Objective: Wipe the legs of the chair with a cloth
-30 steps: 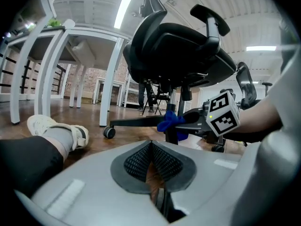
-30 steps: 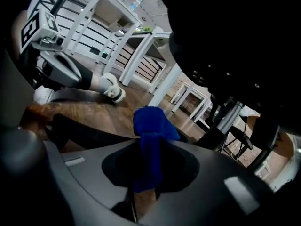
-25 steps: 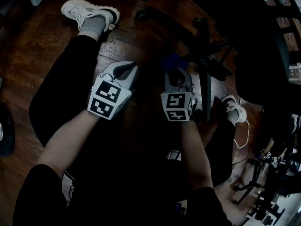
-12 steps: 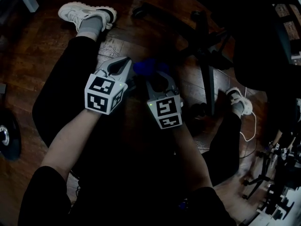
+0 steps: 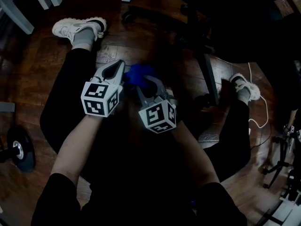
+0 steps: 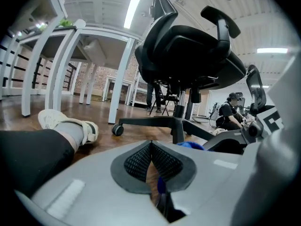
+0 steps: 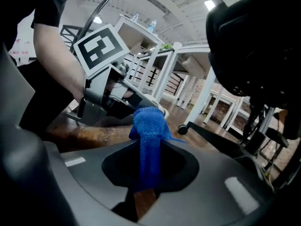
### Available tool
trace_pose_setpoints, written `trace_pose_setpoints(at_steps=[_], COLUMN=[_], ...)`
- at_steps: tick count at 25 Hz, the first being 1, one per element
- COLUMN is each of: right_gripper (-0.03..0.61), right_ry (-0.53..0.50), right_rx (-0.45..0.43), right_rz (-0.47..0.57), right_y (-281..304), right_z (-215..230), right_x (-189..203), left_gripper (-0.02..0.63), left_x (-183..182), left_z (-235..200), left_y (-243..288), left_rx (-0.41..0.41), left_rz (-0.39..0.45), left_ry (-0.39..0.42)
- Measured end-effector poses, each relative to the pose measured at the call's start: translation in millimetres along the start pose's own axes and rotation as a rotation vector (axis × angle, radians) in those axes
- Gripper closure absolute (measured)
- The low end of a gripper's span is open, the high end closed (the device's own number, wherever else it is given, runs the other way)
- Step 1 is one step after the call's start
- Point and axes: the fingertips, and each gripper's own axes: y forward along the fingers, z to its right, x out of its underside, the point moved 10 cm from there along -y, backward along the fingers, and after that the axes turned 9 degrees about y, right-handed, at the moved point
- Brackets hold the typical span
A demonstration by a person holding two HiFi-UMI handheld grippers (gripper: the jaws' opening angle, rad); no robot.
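One black office chair (image 5: 205,68) fills the far side of the scene, its seat (image 6: 188,55) looming over a star base on the wooden floor. Both claws sit on the near side of that base, over the person's lap and apart from the chair's legs. The left gripper (image 5: 119,65) is the one farther from the chair's column, jaws pressed together with nothing between them. The right gripper (image 5: 147,82) is the one nearer the column, clamped tight on the cloth (image 7: 148,135). There's just one cloth, bright blue, and it stands up out of the jaws in a bunched strip. In the head view the cloth bulges between the two claw tips, short of the chair base. Two white shoes flank the chair, one (image 5: 75,28) left of the base and one (image 5: 247,86) right of it. One caster (image 6: 117,129) shows at the tip of a chair leg. One dark weight plate (image 5: 19,149) lies far left of the chair.
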Motion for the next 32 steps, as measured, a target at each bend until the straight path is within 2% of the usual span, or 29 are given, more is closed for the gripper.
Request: trace_pose_setpoints(at_steps=[3,6,8,10,12,14,16,21,24,29,32], right_gripper=[0.488,0.488,0.488,0.488,0.488,0.488,0.488,0.488,0.488,0.486,0.486], right_ry=[0.101,0.315,0.537,0.815,1.081,1.23,1.261,1.253,1.208,1.131,1.078], right_rx=[0.172,0.332,0.39,0.423,0.421,0.378,0.33,0.258,0.188,0.105,0.045], right_rz=[0.082,0.121,0.143,0.196,0.257,0.287,0.282,0.274,0.245,0.196,0.175], right_y=[-20,-35,-37,-35,-30,-19,-6,2,2,0,1], right_z=[37,96,137,171,193,199,192,160,137,102,78], right_x=[5,18,31,46,60,69,71,73,72,70,67], left_gripper=[0.609,0.609,0.609,0.609,0.609,0.609,0.609,0.609,0.609,0.609,0.609], left_x=[-8,-7,-3,-1,0,-1,0,6,8,11,12], left_z=[3,9,11,13,14,14,15,18,23,29,30], left_y=[2,-2,-5,-6,-5,-3,-1,4,7,5,5], left_rx=[0.029,0.046,0.05,0.051,0.049,0.048,0.046,0.054,0.061,0.065,0.062], left_rz=[0.032,0.036,0.023,0.012,0.013,0.014,0.004,-0.025,-0.037,-0.044,-0.049], left_ry=[0.011,-0.016,-0.012,-0.016,-0.049,-0.071,-0.066,-0.013,0.007,-0.053,-0.027])
